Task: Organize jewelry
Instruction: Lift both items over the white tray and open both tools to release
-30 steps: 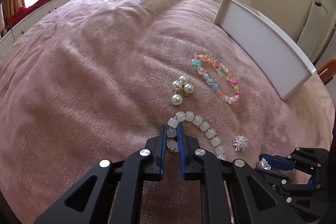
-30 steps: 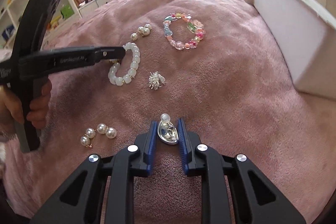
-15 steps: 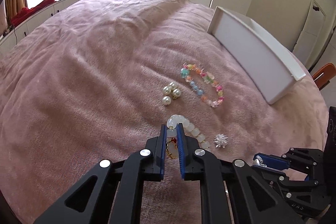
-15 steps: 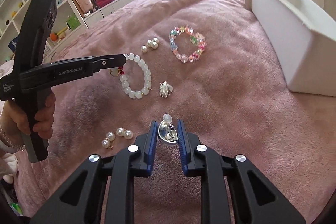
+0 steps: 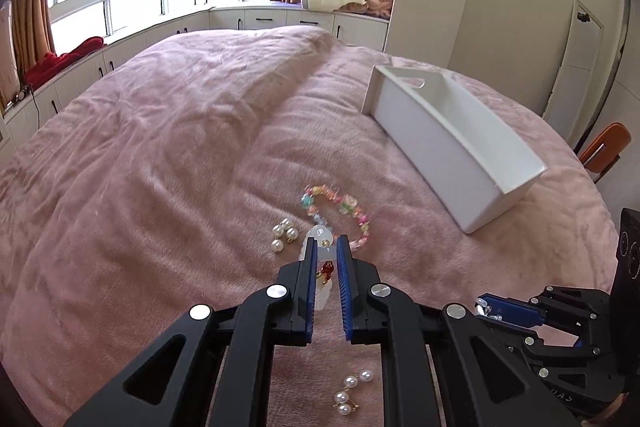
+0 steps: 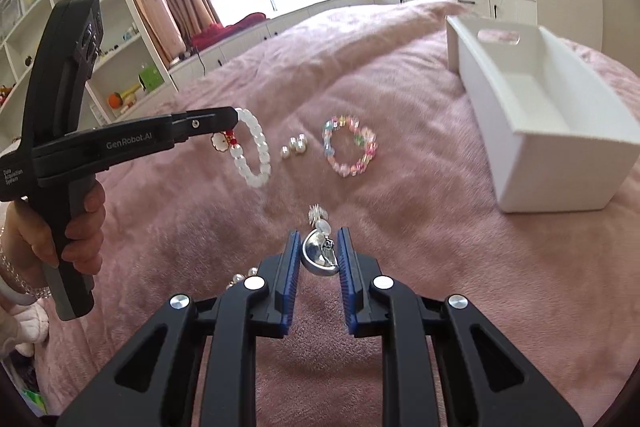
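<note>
White bracelet [image 6: 252,151]: pinched at its top bead by the left gripper [image 5: 325,251], hanging free in the air above the blanket [image 5: 160,155]. A flower charm with red beads dangles beside the fingertips [image 6: 224,117]. In the left wrist view the bracelet shows between the two blue pads, which are pressed in against it.

Silver earring [image 6: 320,253]: pinched between the pads of the right gripper [image 6: 319,247], a pale bead at its far end. Held off the blanket, nearer the camera than the bin [image 6: 560,163].

Landmark = bin, white, open-topped, resting on the blanket, slot handle in its far end wall. Nothing can be seen inside it from either view.

Relative to the bin:
- Coloured bracelet [image 6: 351,147]: flat on the blanket, near the bin's long side, on the side toward the left gripper.
- Pearl cluster [image 6: 295,146]: just beyond the coloured bracelet, farther from the bin; apart from it.
- Spiky silver piece [image 6: 317,214]: on the blanket, well apart from the bin, just past the right gripper's tips, partly hidden by the earring's bead.
- Second pearl cluster [image 5: 349,393]: on the blanket, farthest from the bin, seen under the left gripper in its own view.

Left hand [image 6: 76,223] wraps the gripper handle; a beaded wristband shows at the wrist.
</note>
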The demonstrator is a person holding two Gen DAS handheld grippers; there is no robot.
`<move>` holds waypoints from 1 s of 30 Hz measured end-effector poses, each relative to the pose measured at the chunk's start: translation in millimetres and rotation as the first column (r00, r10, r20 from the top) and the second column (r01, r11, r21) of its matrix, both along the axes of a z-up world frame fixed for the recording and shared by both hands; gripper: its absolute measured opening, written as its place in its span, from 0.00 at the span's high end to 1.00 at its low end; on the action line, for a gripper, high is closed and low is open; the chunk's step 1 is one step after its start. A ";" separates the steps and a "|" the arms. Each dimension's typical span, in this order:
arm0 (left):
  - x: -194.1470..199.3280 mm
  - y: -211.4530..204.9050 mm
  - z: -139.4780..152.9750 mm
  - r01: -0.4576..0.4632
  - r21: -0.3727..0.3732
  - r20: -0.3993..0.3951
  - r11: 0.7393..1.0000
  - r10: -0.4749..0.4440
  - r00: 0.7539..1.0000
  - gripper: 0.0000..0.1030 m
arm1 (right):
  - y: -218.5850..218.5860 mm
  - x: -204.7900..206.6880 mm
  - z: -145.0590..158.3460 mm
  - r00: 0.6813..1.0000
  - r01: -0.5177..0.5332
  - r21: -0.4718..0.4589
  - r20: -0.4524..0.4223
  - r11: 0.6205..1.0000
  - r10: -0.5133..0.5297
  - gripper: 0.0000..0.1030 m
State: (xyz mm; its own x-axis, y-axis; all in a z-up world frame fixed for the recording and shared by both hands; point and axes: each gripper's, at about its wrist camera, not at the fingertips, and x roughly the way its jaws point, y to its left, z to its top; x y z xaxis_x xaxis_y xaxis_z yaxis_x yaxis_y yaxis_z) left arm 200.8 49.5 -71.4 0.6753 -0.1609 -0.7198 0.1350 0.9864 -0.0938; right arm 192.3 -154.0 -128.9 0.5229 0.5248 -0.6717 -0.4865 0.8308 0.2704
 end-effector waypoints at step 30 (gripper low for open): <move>93.7 -137.5 60.9 0.214 -0.004 0.122 0.977 -0.212 0.970 0.86 | -114.3 78.1 76.0 0.943 0.210 0.061 0.253 0.976 -0.218 0.82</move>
State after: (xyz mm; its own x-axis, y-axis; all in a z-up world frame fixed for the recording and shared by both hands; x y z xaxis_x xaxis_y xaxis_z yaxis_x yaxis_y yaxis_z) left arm 294.5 -88.0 -10.5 0.7059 -0.3217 -0.6311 0.3529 0.9322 -0.0805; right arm 270.5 -268.4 -52.9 0.7776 0.4009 -0.4844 -0.3546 0.9158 0.1888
